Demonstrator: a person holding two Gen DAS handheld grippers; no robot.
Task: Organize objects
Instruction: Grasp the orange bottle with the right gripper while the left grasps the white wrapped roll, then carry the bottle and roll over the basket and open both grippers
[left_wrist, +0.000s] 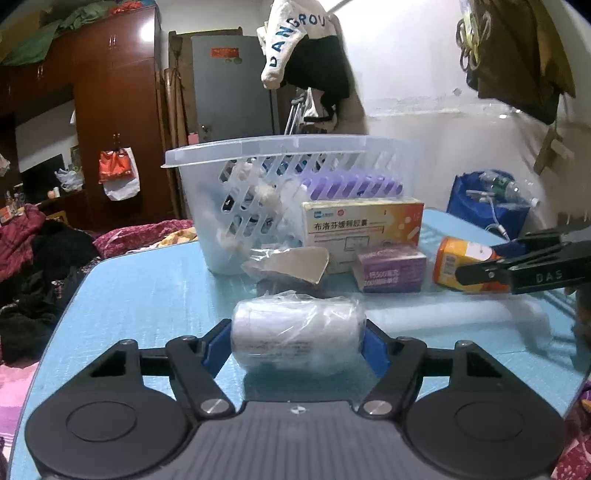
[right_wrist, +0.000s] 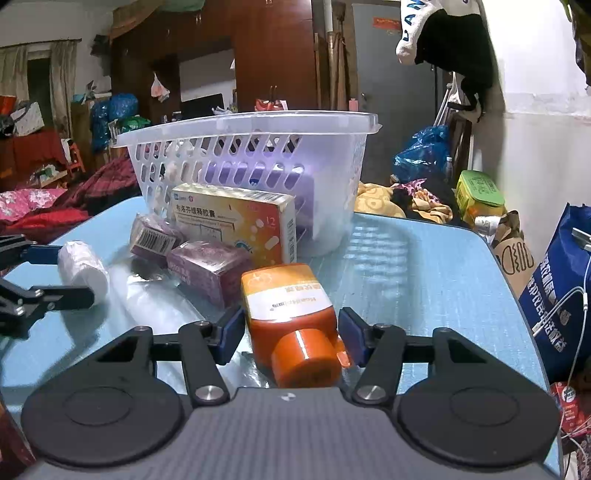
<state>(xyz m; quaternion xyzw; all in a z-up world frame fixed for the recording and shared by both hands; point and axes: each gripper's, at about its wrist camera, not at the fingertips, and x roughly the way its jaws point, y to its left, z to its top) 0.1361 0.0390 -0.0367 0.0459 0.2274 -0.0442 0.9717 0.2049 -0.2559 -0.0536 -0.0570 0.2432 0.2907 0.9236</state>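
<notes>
While the left hand-held gripper clamps its blue pads against both ends of a plastic-wrapped white roll low over the blue desk, the right hand-held gripper stands spread around an orange bottle lying on its side, cap toward the camera, pads not visibly pressing it. Behind them a white slotted basket stands on the desk, with a yellow medicine box leaning against it and a purple box just in front.

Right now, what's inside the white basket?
Through the basket's slots show something purple and some white lumps. Its walls and the boxes in front hide everything else.
</notes>
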